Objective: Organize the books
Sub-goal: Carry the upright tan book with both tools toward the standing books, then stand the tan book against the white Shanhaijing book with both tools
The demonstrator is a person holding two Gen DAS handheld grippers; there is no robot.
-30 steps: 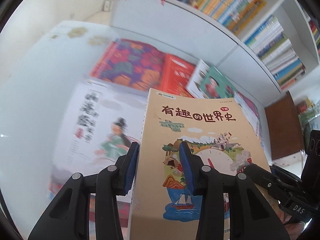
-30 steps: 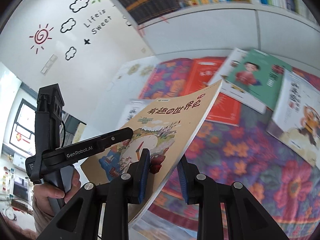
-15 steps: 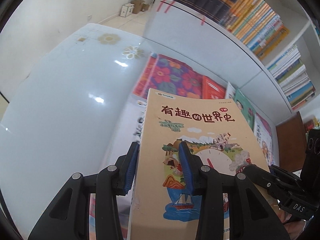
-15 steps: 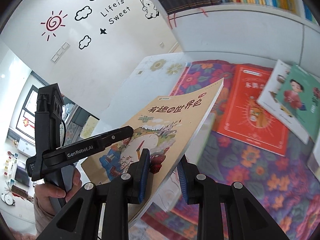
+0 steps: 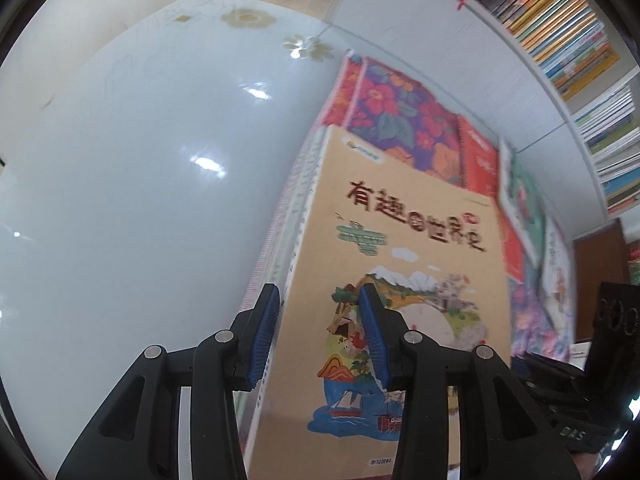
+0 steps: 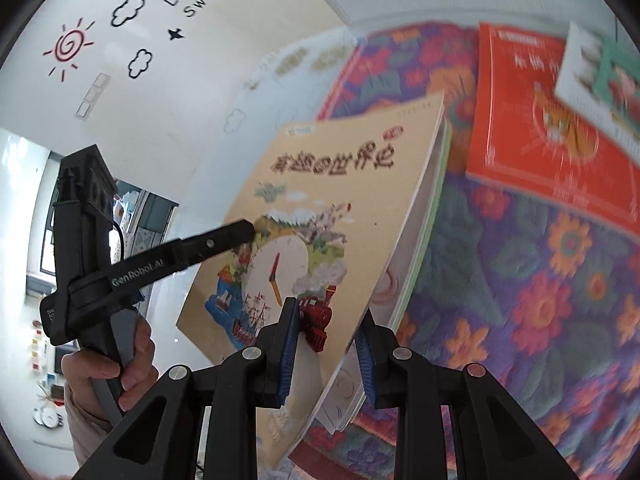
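Note:
A tan picture book [image 5: 400,280] with a clock and a ship on its cover hangs tilted just above a pile of books, whose spines [image 5: 296,200] show at its left. My left gripper [image 5: 319,296] is shut on the book's near left edge. In the right wrist view my right gripper [image 6: 328,320] is shut on the tan book [image 6: 328,208] at its lower corner. The left gripper's finger [image 6: 224,236] lies on the cover there. A white book with a green edge [image 6: 420,240] lies directly under it.
A floral cloth [image 6: 540,300] covers the table's right part, with a red book [image 6: 532,132] and a green-and-white book [image 6: 600,76] on it. The glossy white tabletop [image 5: 140,160] spreads to the left. A filled bookshelf [image 5: 560,28] stands behind. A hand [image 6: 132,360] holds the left gripper.
Both grippers have carried the tan book down and leftwards, over the pile at the cloth's left edge. The white-covered book is now hidden beneath it. Both grips are unchanged.

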